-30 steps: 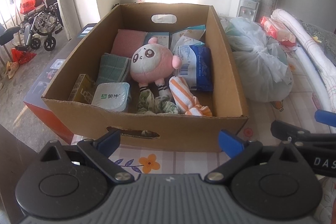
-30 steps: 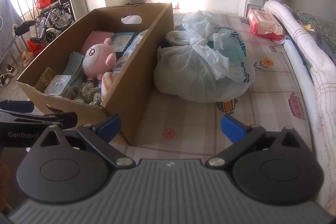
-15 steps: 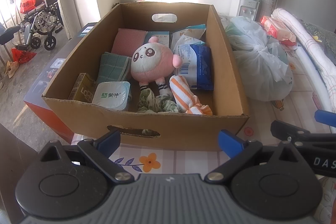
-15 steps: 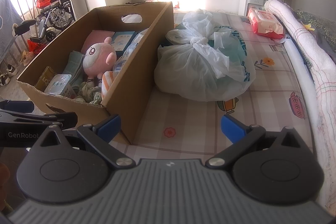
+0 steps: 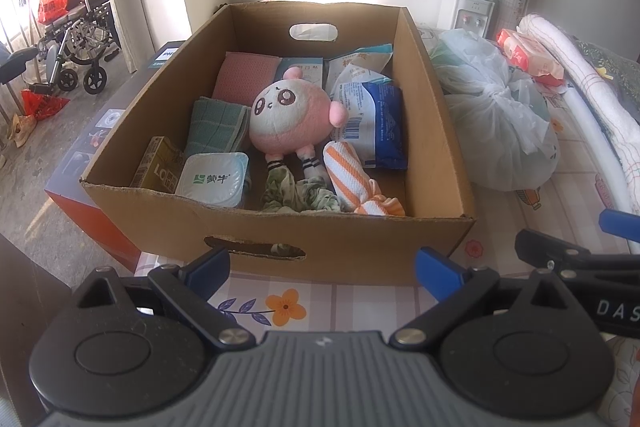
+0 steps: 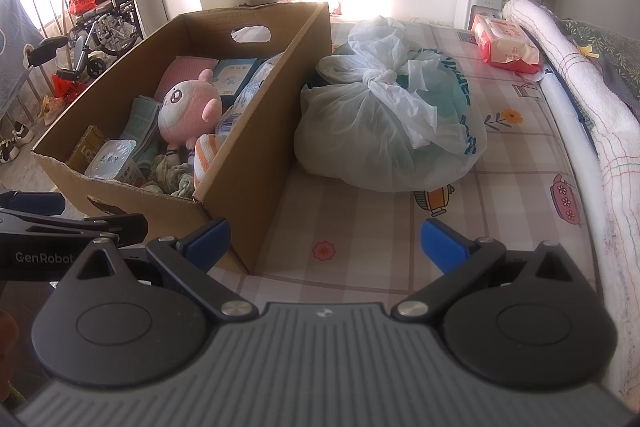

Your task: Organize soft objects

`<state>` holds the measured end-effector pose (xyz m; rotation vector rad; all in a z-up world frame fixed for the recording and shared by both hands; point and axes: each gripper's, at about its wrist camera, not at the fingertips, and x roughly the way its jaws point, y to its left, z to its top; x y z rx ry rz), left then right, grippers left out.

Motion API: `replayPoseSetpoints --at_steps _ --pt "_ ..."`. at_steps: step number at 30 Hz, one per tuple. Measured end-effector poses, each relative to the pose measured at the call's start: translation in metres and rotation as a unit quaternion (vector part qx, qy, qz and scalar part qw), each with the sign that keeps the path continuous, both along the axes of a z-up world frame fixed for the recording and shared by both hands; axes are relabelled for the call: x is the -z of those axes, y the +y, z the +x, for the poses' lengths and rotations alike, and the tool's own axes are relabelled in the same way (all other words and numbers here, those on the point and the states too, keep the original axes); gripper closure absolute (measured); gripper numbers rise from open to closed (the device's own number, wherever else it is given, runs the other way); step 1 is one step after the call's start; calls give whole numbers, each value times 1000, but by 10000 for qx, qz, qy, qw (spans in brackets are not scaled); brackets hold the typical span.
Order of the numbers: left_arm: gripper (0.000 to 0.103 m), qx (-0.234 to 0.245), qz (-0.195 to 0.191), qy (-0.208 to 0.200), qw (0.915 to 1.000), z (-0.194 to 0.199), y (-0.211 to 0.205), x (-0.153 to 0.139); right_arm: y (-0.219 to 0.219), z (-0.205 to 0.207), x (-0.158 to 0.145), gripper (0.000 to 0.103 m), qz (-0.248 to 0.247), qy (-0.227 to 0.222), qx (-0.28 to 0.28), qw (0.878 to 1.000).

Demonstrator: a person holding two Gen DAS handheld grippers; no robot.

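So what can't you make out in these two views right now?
- Bag contents: both views, the knotted plastic is cloudy.
- Box floor under the plush: left view, the piled items cover it.
- Yellow carton label: left view, cut off by the box's near wall.
- Right claw in the left view: cut off by the frame edge.

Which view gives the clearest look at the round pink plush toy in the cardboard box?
The left wrist view: the round pink plush toy lies near centre, with face and striped legs unobstructed. In the right wrist view it sits farther off to the left, seen obliquely, its legs partly hidden behind the cardboard box wall.
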<state>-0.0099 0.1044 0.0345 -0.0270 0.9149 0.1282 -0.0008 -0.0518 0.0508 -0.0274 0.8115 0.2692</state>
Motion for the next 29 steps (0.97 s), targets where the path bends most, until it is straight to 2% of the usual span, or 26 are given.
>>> replayPoseSetpoints --at_steps 29 --pt "3 -92 -70 70 9999 -2 6 -1 5 -1 1 1 -65 6 -84 9999"
